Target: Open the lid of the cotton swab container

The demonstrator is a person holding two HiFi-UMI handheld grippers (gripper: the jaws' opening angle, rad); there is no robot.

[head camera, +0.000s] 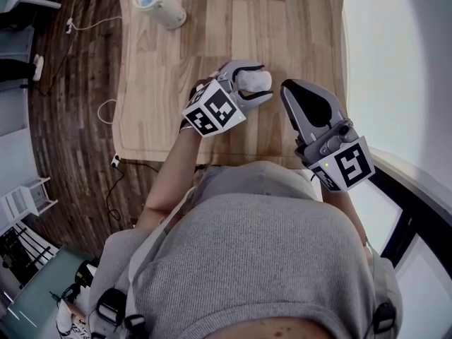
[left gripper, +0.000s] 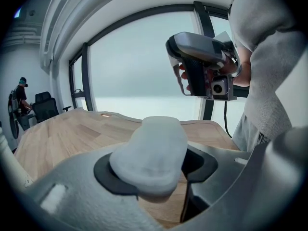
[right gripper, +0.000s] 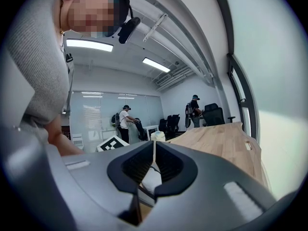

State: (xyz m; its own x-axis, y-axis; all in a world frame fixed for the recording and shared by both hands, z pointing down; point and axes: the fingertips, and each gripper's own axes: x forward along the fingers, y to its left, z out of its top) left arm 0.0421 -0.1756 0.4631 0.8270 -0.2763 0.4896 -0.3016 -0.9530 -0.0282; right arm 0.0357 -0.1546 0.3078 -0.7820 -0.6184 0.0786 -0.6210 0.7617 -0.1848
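A person at a wooden desk [head camera: 212, 27] holds a frosted white piece, apparently the cotton swab container [head camera: 256, 80], clamped in the left gripper [head camera: 247, 94] above the desk's near edge. Its long axis seems to run out past the jaws toward 2 o'clock in the head view. The right gripper [head camera: 288, 89] hangs just beside it at 3 o'clock, jaws closed and empty, so it looks like the free tool for the lid. Whether a lid is on cannot be told. A pale canister [head camera: 161, 2] lies well apart at 10 o'clock on the far corner.
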